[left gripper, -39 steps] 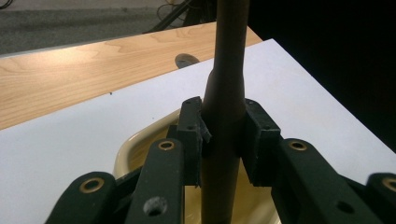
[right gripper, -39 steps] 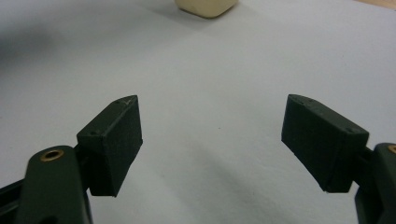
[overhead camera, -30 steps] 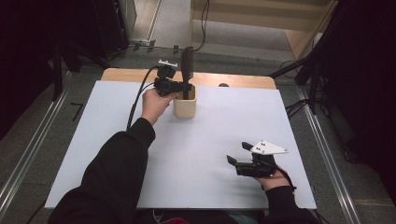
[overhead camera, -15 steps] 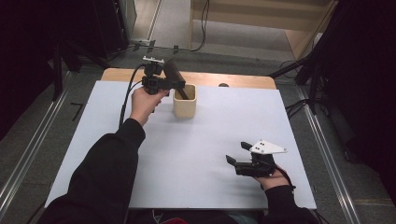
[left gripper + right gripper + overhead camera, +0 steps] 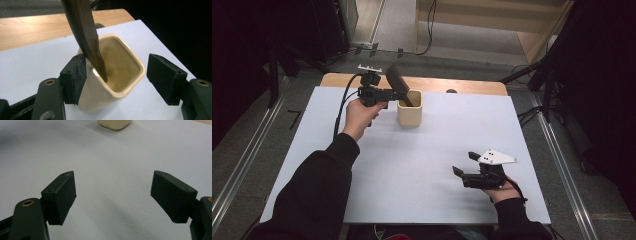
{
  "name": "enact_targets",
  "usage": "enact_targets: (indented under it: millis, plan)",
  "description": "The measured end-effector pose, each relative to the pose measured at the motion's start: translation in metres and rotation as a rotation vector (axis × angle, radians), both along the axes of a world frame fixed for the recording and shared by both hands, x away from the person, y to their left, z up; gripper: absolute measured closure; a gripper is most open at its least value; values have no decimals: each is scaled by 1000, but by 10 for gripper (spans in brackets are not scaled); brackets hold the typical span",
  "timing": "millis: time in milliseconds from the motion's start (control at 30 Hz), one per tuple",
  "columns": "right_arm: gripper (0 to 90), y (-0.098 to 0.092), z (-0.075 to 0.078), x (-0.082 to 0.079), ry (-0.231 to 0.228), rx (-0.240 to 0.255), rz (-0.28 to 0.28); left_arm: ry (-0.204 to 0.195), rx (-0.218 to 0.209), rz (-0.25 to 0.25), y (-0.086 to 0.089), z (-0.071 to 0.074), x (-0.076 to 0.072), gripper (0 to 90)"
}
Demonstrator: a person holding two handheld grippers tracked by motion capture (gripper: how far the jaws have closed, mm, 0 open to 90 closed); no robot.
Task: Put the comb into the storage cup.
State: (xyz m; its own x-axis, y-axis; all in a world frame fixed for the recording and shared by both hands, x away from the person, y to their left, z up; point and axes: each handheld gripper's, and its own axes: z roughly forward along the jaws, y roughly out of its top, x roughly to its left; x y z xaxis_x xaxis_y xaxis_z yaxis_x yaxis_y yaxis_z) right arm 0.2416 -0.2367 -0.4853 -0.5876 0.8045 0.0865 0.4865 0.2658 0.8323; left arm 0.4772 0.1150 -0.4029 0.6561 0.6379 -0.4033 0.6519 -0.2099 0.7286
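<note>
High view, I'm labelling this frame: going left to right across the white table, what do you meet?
Left gripper → cream square cup → right gripper.

Place: a lab or test room set up for recording.
Worktop: a white sheet [image 5: 412, 165] over a wooden top.
Floor: grey carpet with metal rails [image 5: 242, 165] and loose cables [image 5: 430, 30].
Surroundings: dark stands and wooden furniture behind.

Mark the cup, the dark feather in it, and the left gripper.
cup [image 5: 117, 87]: left gripper view, front rim.
feather [image 5: 82, 27]: left gripper view, mid vane.
left gripper [image 5: 117, 75]: left gripper view, midway between its fingers.
</note>
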Motion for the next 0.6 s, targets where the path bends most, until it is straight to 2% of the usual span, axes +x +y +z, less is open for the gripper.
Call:
enact_targets:
  millis: [67, 600]
  plan:
    - [187, 0, 0, 0, 3, -1, 0, -6, 4, -1, 1, 0, -3, 329]
    - [187, 1, -1, 1, 8, 0, 0, 24, -6, -15, 10, -14, -17, 329]
